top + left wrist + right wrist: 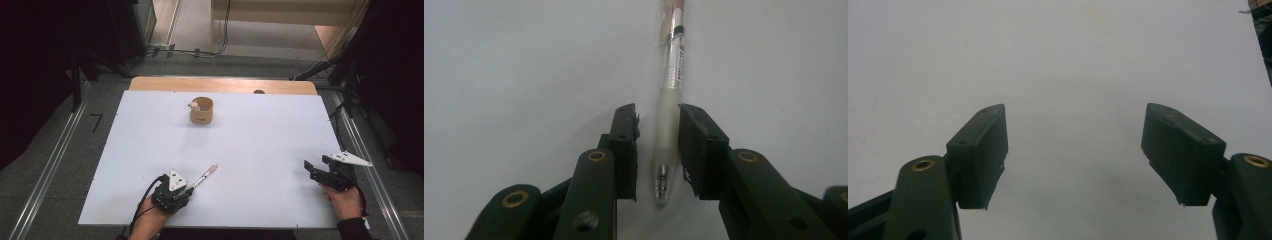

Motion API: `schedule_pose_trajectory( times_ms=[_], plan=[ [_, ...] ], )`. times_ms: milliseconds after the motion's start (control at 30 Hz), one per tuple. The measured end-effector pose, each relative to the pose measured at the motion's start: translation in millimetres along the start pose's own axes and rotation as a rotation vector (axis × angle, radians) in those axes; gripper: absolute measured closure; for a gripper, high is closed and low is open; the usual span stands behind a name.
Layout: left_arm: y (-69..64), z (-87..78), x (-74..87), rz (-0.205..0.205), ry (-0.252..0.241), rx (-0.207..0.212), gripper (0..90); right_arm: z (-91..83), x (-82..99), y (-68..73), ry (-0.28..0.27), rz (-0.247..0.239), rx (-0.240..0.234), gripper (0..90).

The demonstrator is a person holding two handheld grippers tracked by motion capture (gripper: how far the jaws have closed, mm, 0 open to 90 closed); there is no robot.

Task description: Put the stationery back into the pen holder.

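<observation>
Left gripper view: a retractable ballpoint pen (670,95) lying on the white counter (514,65), its frosted rubber grip section set between the two black jaws of the left hand-held gripper (659,150), metal tip pointing back toward the camera, clip end stretching away. Right jaw touching or all but touching the grip sleeve; a narrow gap on the left side, so not yet clamped, jaws a little apart around the barrel. High view: same pen (204,176) near the front edge of the counter, slanting up and to the right from the left hand-held gripper (186,191), well apart from a small round wooden cup (202,111) standing toward the far side with something pale at its rim, too small to name. Right hand-held gripper (315,169) low at the right side of the counter, jaws spread wide and holding nothing; right gripper view confirming, with bare counter between the pads. Likely handling: light, stiff, thin plastic, smooth and round, hence prone to roll or swivel in a two-point pinch. Best hold probably right there on the rubber sleeve, softer and grippier than the clear barrel; drawback being the long free end beyond the jaws, apt to droop or pivot unless squeezed squarely. No fragility to speak of, only modest force needed.
</observation>
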State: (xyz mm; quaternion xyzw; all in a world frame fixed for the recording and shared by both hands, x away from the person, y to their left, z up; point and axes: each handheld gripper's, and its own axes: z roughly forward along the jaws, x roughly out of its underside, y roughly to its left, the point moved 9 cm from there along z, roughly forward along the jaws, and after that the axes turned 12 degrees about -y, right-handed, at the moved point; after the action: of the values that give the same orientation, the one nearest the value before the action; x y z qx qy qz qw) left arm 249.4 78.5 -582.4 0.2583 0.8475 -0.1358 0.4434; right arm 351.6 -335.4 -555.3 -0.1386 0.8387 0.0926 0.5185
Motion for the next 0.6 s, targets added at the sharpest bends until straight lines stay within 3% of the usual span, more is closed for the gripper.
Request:
schedule_pose_trajectory(
  times_ms=[300,433,600],
  plan=[
    [-2.6,0.1,1.6,0.008,-0.020,-0.005,74.1,1.1,1.0,2.1,0.007,0.003,-0.003,25.1],
    [-4.1,-0.2,1.3,0.006,-0.033,-0.008,80.0,1.0,0.4,2.4,0.004,0.004,-0.004,25.1],
    [-3.2,-0.3,-0.1,-0.020,-0.046,0.009,81.1,0.9,0.0,1.8,0.001,0.005,-0.002,25.1]
  ],
)
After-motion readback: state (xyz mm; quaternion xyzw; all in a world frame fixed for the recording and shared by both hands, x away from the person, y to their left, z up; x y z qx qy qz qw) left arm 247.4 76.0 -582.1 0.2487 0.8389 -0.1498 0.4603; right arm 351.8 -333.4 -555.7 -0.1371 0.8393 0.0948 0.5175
